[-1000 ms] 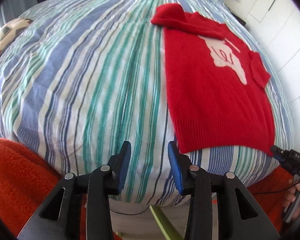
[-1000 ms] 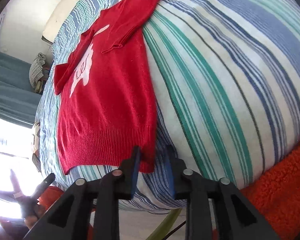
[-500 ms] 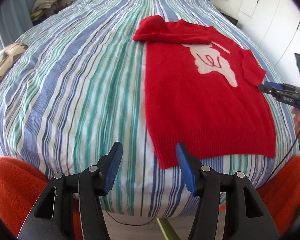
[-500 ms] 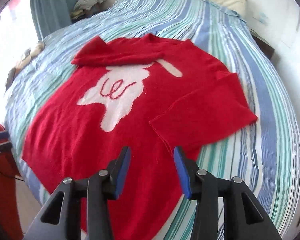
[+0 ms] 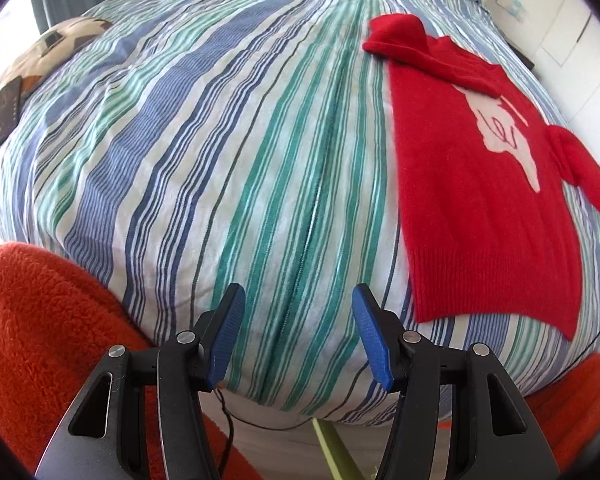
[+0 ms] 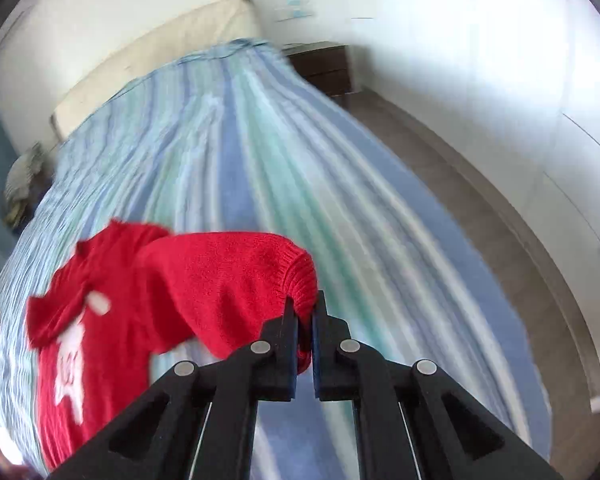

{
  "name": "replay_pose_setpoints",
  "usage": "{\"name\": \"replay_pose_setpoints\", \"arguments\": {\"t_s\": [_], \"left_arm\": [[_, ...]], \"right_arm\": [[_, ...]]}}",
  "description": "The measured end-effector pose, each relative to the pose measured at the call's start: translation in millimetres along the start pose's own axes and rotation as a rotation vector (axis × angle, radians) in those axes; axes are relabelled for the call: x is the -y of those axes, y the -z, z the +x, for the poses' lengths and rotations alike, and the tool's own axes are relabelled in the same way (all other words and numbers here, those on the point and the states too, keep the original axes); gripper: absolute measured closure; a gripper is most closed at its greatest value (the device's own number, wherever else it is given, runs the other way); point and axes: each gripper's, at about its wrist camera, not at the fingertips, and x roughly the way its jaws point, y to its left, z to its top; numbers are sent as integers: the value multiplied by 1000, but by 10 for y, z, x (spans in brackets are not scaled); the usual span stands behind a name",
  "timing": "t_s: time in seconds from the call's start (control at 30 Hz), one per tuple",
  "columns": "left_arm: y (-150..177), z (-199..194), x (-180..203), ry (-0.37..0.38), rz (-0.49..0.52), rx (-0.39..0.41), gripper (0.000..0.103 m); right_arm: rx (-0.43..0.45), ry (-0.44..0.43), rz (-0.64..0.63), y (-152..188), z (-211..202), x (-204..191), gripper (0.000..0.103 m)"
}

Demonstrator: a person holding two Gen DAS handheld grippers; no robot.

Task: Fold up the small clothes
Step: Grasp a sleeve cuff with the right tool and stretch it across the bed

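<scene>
A small red knitted sweater (image 5: 476,200) with a white figure on its front lies flat on the striped bed cover (image 5: 220,140), right of centre in the left wrist view. Its far sleeve is folded across the chest. My left gripper (image 5: 298,328) is open and empty above the bed's near edge, left of the sweater's hem. My right gripper (image 6: 305,316) is shut on the cuff of the sweater's other sleeve (image 6: 236,280) and holds it lifted above the body of the sweater (image 6: 80,352). The right wrist view is blurred by motion.
An orange fleece blanket (image 5: 44,336) hangs at the bed's near edge. A patterned cushion (image 5: 52,48) with a dark remote (image 5: 6,114) lies at the far left. A cable (image 5: 260,426) runs below the bed edge. A dark nightstand (image 6: 324,68) and white walls stand beyond the bed.
My right gripper has shut on the sleeve cuff and lifted it off the sweater. My left gripper has swung left, so the sweater now lies further right in its view.
</scene>
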Motion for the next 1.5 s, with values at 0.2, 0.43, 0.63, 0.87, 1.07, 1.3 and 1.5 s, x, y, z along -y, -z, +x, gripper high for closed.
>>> {"name": "replay_pose_setpoints", "arguments": {"t_s": [0.2, 0.43, 0.63, 0.87, 1.07, 1.3, 1.5], "left_arm": [[43, 28, 191, -35, 88, -3, 45], [35, 68, 122, -65, 65, -20, 45], [51, 94, 162, -80, 86, -22, 45], [70, 114, 226, -86, 114, -25, 45], [57, 152, 236, -90, 118, -39, 45], [43, 138, 79, -89, 52, -42, 45], [49, 203, 154, -112, 91, -53, 45]], "right_arm": [[-53, 36, 222, 31, 187, 796, 98], [-109, 77, 370, 154, 367, 1119, 99], [-103, -1, 347, 101, 314, 1147, 91], [-53, -137, 584, 440, 45, 1387, 55], [-32, -274, 778, 747, 323, 1352, 56], [-16, -4, 636, 541, 230, 1263, 100], [-85, 94, 510, 470, 363, 1183, 100]]}}
